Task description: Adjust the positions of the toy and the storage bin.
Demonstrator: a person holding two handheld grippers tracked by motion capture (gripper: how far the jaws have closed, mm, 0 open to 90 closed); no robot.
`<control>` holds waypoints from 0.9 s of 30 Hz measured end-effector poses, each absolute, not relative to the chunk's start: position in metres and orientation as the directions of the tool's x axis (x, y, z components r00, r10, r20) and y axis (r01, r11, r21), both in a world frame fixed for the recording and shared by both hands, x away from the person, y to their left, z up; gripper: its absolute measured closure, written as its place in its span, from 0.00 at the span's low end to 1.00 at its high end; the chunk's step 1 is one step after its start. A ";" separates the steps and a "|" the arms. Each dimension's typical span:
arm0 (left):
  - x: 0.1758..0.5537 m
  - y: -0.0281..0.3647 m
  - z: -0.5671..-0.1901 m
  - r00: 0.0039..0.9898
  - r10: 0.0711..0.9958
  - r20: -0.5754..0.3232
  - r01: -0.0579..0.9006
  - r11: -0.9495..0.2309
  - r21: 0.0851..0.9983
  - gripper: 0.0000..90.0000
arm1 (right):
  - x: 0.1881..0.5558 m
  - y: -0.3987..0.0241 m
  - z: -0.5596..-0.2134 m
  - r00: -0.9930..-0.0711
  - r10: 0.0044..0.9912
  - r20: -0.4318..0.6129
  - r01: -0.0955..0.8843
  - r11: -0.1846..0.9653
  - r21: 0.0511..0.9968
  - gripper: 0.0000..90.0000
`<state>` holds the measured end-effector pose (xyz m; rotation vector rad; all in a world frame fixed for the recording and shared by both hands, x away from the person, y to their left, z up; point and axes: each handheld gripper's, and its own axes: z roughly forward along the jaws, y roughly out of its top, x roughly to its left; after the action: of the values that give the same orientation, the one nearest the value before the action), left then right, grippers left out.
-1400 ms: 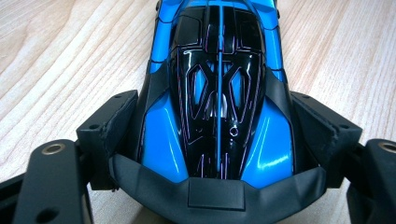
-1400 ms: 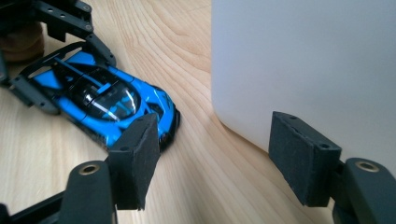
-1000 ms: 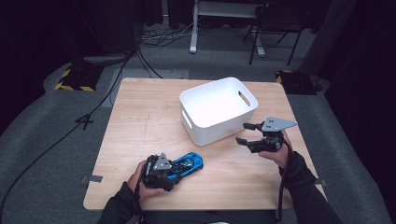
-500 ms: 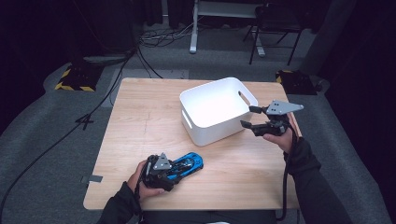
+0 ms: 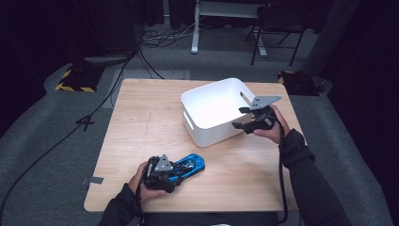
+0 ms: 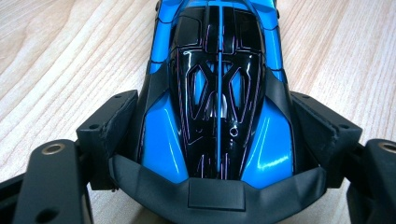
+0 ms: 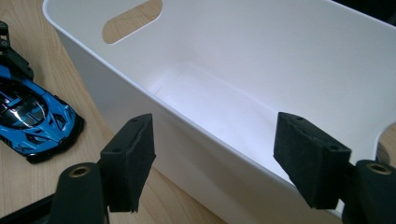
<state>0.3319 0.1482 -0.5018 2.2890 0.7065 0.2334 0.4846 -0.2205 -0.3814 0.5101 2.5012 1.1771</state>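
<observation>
On the wooden table [image 5: 141, 117], a white bin [image 5: 214, 113] stands toward the far right and serves as the reference for all positions. The bin is rectangular, open at the top, with a slot handle cut into each end wall; its interior appears bare where visible. A blue and black toy car [image 5: 188, 165] lies on the tabletop well apart from the bin, toward the person's near left side, with its nose pointing roughly toward the bin. The left gripper [image 5: 171, 170] is positioned at the tail of the car, away from the bin. In the left gripper view, its two black jaws stand on either side of the car [image 6: 217, 93] body, with the pads in contact with, or just beside, the flanks at the rear; the car's wheels rest on the wood. The right gripper [image 5: 241, 117] is held at the right end of the bin, at rim height, near the corner closest to the person. In the right gripper view, its jaws are spread wide and hold nothing; the bin's long near wall [image 7: 224, 154] runs between them, and the car [image 7: 32, 116] shows beyond the bin at left.
</observation>
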 end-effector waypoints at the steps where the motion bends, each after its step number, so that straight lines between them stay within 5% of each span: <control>1: 0.332 0.148 -0.502 0.833 0.551 -0.036 0.421 -0.592 0.687 0.26 | 0.486 -0.219 -0.382 -0.885 0.445 -0.140 0.178 0.599 0.781 0.34; 5: 0.332 0.148 -0.502 0.835 0.549 -0.037 0.420 -0.593 0.687 0.26 | 0.489 -0.216 -0.385 -0.885 0.450 -0.117 0.195 0.587 0.786 0.34; 16: 0.333 0.148 -0.502 0.836 0.547 -0.037 0.418 -0.593 0.688 0.26 | 0.478 -0.208 -0.378 -0.939 0.325 -0.109 0.134 0.639 0.757 0.68; 27: 0.334 0.148 -0.502 0.838 0.545 -0.026 0.410 -0.598 0.688 0.26 | 0.461 -0.206 -0.378 -0.930 0.349 -0.110 0.144 0.627 0.766 0.78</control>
<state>0.3335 0.1477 -0.5016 2.2929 0.6929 0.2423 0.4610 -0.2061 -0.3783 0.4027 2.6022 1.1926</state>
